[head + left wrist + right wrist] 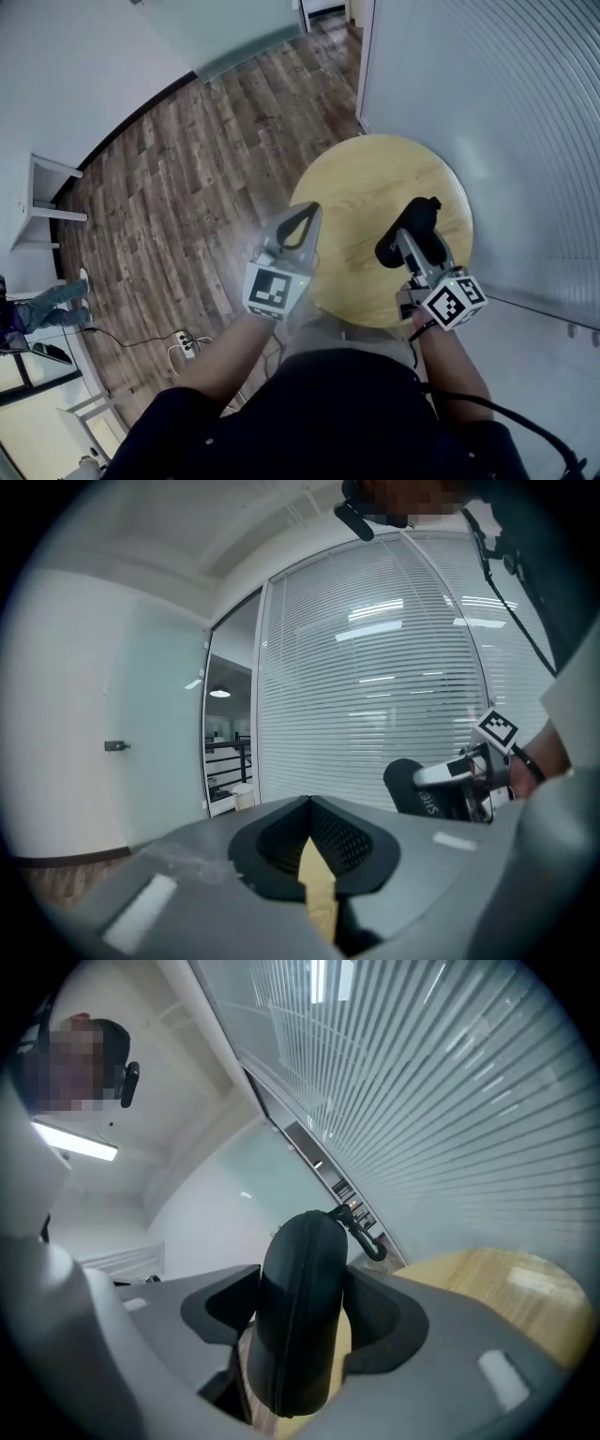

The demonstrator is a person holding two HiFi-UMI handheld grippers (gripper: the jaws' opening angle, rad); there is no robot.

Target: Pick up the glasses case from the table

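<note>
1. Grip on the black glasses case [298,1316] belongs to the right gripper [408,242]. Its two jaws press on the case's flat sides, one pad on each.
2. The case stands on edge between the pads, with its zip seam turned toward the right gripper view's camera. A small black clip [367,1237] hangs off its far end.
3. The case is clear of the round wooden table [361,183]. From the left gripper view it shows in mid-air against the white blinds [375,667], and the tabletop lies below and to the right in the right gripper view.
4. The left gripper [306,212] holds nothing. Its jaws are together, tips meeting (only a tan strip shows in the hollow behind them).
5. From the head view, the left gripper hangs over the table's near left edge, well apart from the case. Both marker cubes sit close to the person's wrists.
6. Dark wood-plank floor [187,178] surrounds the table.
</note>
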